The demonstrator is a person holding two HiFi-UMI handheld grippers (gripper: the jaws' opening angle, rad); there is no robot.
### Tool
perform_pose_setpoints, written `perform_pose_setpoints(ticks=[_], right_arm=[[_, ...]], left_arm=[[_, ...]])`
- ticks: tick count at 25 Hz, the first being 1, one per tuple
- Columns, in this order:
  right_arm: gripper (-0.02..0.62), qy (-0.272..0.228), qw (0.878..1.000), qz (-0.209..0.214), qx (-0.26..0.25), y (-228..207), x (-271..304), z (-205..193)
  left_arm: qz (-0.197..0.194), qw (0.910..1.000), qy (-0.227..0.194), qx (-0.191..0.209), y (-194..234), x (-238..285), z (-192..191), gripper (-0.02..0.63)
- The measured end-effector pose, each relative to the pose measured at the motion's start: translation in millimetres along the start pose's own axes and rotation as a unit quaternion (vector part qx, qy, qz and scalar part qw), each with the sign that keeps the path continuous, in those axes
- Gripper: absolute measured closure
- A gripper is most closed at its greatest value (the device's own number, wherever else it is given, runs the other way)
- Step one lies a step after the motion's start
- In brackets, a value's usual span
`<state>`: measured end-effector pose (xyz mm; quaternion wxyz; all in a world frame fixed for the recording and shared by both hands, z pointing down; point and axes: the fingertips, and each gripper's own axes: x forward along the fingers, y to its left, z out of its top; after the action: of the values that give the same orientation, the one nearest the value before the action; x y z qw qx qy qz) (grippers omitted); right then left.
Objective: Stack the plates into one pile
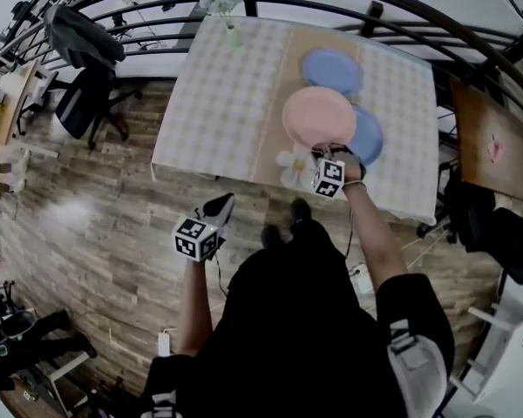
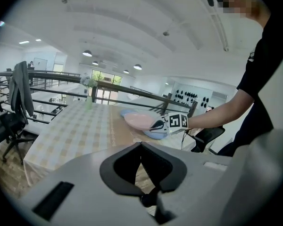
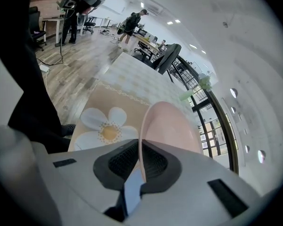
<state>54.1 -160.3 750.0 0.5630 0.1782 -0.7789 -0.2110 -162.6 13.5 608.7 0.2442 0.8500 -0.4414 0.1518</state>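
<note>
— Checked cloth on the table (image 1: 205, 103), with a beige runner down the middle. Where is the pink plate (image 1: 318, 116) against the daisy (image 1: 295, 168) printed on that runner?

— Just beyond the daisy. The right gripper (image 1: 324, 149) has its jaws closed on the plate's near rim, right above the flower's far petals.

— And the blue ones?

— One blue plate (image 1: 368, 136) lies beyond the daisy and to its right, partly covered by the pink one. I cannot tell if the two touch. A second blue plate (image 1: 331, 70) lies farther beyond the daisy, apart from both.

— What of the left gripper (image 1: 220, 205)?

— It hangs off the table, on the near side of the daisy and to its left, over the wooden floor (image 1: 96, 225). Its jaw tips are together with nothing between them.

— Anything else?

— A vase (image 1: 234, 33) stands at the table's far edge, well beyond the daisy, and an office chair (image 1: 87, 103) stands far to the daisy's left.
</note>
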Motion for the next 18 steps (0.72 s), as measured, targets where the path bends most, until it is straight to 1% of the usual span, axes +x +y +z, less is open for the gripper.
perform_pose_setpoints(ticks=[7,12,18], right_arm=[[0.581,0.026,0.999,-0.013,0.039,10,-15,-28],[0.581,0.04,0.997,-0.023,0.064,14,-23,-47],[0.581,0.06,0.994,-0.023,0.087,26,-25,-71]], left_arm=[[-0.03,0.9994,0.008,0.014,-10,2,-5,0.604],[-0.041,0.9988,0.011,0.023,-10,6,-1,0.604],[-0.056,0.9978,0.016,0.031,-8,15,1,0.604]])
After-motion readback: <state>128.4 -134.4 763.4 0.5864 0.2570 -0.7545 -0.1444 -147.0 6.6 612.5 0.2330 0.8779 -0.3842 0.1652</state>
